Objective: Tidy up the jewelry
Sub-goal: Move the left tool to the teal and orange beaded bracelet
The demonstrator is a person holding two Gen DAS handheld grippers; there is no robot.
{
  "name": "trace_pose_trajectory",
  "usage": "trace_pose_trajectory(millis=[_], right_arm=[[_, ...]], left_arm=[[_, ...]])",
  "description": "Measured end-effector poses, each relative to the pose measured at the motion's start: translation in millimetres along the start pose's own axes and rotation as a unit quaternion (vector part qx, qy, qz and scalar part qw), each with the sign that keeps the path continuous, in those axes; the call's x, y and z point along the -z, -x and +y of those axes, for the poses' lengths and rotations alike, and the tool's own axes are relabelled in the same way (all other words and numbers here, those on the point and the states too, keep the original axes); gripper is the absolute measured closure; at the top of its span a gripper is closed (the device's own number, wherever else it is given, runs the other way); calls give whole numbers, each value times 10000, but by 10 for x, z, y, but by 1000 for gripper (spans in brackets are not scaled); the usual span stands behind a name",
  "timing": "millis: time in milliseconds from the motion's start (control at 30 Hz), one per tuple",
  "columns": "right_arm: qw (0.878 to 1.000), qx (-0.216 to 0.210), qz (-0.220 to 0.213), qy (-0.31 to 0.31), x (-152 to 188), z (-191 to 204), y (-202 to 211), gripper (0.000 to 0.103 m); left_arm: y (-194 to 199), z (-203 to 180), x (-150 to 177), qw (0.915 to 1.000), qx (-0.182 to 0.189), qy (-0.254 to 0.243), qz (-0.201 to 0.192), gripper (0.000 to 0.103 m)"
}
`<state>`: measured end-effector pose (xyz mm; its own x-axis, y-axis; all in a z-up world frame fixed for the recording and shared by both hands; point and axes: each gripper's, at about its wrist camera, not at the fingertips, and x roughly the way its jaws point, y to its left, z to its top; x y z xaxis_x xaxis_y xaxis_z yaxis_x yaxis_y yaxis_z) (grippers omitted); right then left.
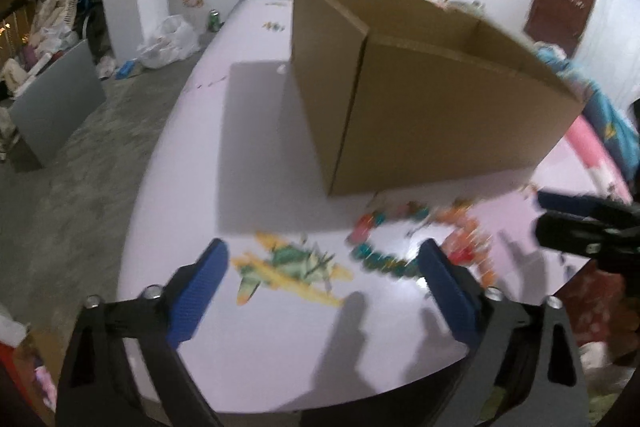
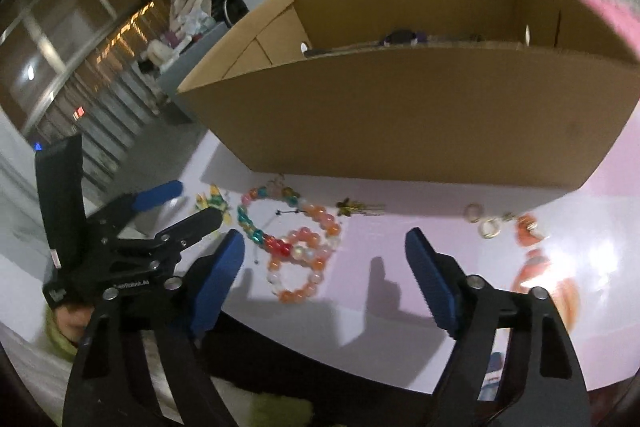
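On my black left gripper [image 2: 188,203], left of my right jaws, small white lettering shows. It is too blurred to read.

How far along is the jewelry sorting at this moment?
Barely begun, it seems. The cardboard box holds at least one dark item. Both the left gripper and right gripper are open, holding nothing. Left on the table: beaded bracelets, a yellow-green ornament, small rings and an orange piece.

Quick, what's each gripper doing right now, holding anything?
Left gripper: open, holding nothing, above the white table.
Right gripper: open, holding nothing, above the orange bead bracelet.
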<state>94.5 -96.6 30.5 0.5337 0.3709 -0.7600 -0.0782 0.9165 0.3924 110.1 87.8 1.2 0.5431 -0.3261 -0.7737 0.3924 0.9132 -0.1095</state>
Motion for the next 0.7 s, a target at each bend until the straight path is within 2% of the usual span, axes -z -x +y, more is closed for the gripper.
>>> trace_pose_trajectory(millis=[67,167,267,333,533,700], right_arm=[[9995,-98,133,-256,-11,-63,-52,35],[9988,53,288,-395,-39,-101,-112,45],[9978,131,434,-493,-51,-119,-172,57],[9971,250,522,-490,-51,-105,-212,65],[9962,423,670,-352,-61,-44,-258,74],[9963,458,715,-136,-75,54,-290,78]], left_arm=[[-27,-4,-45,9999,135,-2,17,28],[-130,-36,-102,9991,377,-33,172,40],[-230,-70,-132,9984,442,-97,337,55],[-285,-115,-142,9980,446,-192,406,59],[-374,-232,-160,9964,178,-605,575,70],[-384,-298,-168,9954,131,-693,648,75]])
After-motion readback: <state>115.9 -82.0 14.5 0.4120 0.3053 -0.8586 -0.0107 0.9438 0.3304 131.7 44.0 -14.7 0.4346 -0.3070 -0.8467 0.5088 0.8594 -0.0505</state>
